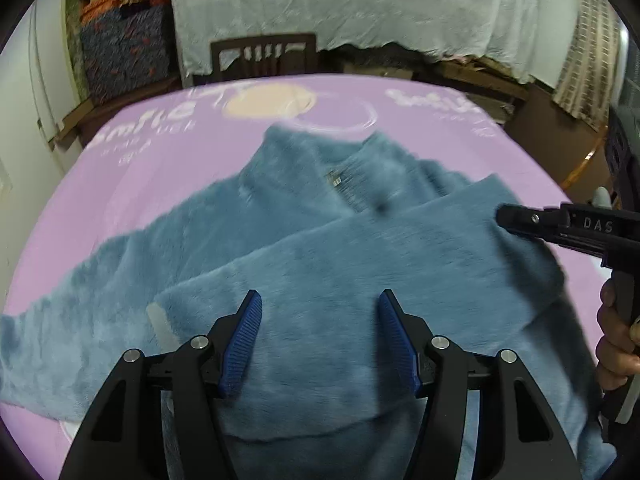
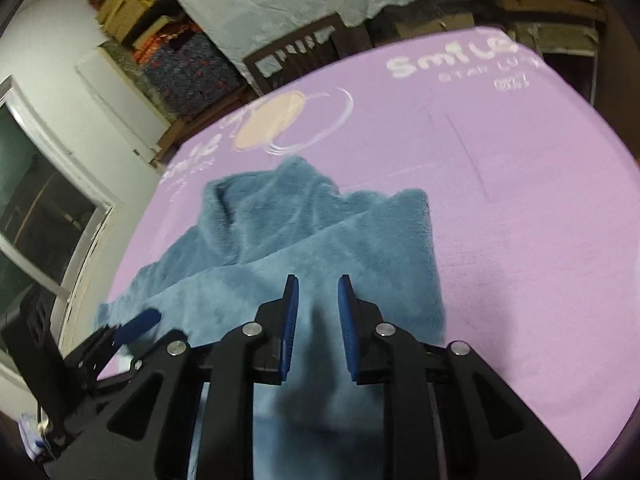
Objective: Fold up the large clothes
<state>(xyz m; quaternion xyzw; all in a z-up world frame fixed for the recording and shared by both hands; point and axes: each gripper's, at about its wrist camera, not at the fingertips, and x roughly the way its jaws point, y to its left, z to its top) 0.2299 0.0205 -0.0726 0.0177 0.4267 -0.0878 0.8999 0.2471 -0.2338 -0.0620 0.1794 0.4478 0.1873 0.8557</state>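
Observation:
A fluffy blue sweater (image 1: 312, 248) lies on a purple cloth-covered table (image 1: 132, 176), collar at the far side. One sleeve is folded across its body toward the left. My left gripper (image 1: 320, 300) is open and empty just above the folded sleeve. My right gripper (image 2: 318, 284) is open with a narrow gap, empty, above the sweater (image 2: 304, 232) near its right side. It also shows from the side in the left wrist view (image 1: 508, 216). The left gripper shows at lower left in the right wrist view (image 2: 136, 326).
The purple table cover (image 2: 500, 200) has white lettering and a pale circle. A dark wooden chair (image 1: 264, 56) stands behind the table. A white sheet (image 1: 360, 4) hangs over furniture at the back. Stacked fabrics (image 1: 120, 44) sit at the back left.

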